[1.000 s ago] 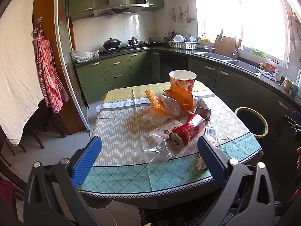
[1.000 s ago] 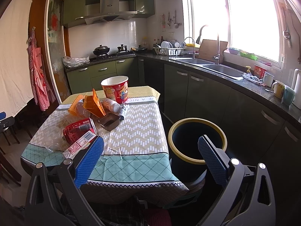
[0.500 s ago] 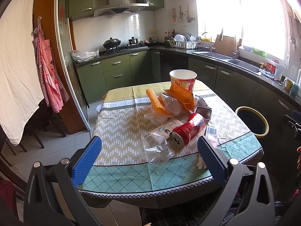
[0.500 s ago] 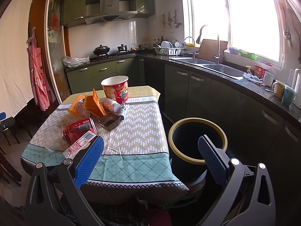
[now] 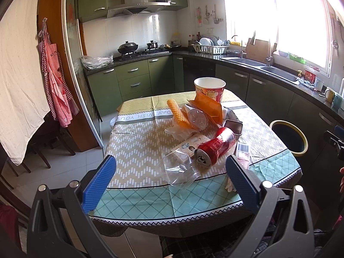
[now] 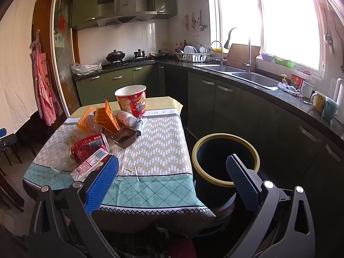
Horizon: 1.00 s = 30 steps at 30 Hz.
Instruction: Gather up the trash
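Both tongs wide, empty, short of the bench.
Left tongs (image 5: 169, 176) face can (image 5: 216, 148); bin (image 6: 225, 159) at right tongs' (image 6: 172, 177) 12 o'clock, bench (image 6: 154, 150) at 10.

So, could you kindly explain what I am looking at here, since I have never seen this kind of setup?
No robot: a person holds a two-finger gripper in each hand, each with a camera looking along its blue fingers. One picture is from the left gripper, the other from the right gripper. Both are open and hold nothing. On the table lies trash: a red can, a clear plastic cup, an orange packet and a paper bucket. A bin stands beside the table.
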Tool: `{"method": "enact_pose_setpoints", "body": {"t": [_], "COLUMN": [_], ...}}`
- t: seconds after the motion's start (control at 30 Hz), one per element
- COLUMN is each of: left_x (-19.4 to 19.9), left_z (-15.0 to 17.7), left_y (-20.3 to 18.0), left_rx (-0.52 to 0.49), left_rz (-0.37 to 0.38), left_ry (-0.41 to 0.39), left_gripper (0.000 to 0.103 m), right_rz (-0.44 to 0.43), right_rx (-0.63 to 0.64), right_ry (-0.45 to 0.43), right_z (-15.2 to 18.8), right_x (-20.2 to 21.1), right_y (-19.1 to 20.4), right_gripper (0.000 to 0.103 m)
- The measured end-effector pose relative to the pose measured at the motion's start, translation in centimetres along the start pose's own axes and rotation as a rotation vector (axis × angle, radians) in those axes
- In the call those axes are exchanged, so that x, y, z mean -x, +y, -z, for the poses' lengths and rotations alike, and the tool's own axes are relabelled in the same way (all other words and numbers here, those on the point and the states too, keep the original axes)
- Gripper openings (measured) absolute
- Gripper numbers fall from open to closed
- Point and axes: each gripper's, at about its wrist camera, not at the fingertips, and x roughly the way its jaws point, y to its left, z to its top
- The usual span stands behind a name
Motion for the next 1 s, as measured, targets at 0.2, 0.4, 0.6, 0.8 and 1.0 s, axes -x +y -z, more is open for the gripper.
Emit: {"method": "enact_pose_setpoints", "body": {"t": [0.2, 0.4, 0.6, 0.8, 1.0], "left_x": [-1.7, -5.6, -8.9, -11.6, -15.6], "left_z": [-1.1, -4.5, -6.6, -7.0, -7.5], "left_y": [-0.2, 0.7, 1.3, -1.5, -6.8], "left_rx": [-0.026, -0.032, -0.028, -0.119, -0.350], "left_rz": [-0.009, -0.043, 0.000, 0.186, 0.272], "left_ry": [0.040, 0.116, 0.217, 0.314, 0.377], "left_gripper": [0.097, 0.097, 0.097, 0.097, 0.097], "right_rz": [-0.006, -0.094, -0.145, -0.288, -0.358], "right_rx": [0.029, 0.067, 0.133, 0.142, 0.174], "right_ry": [0.029, 0.104, 0.192, 0.353, 0.457], "right_z": [-0.6, -5.2, -11.9, -17.4, -20.8], "right_x": [-1.1, -4.0, -9.5, -17.2, -23.5], "right_y": [-0.4, -0.9, -0.4, 1.7, 5.8], "right_gripper": [0.099, 0.099, 0.099, 0.081, 0.080]}}
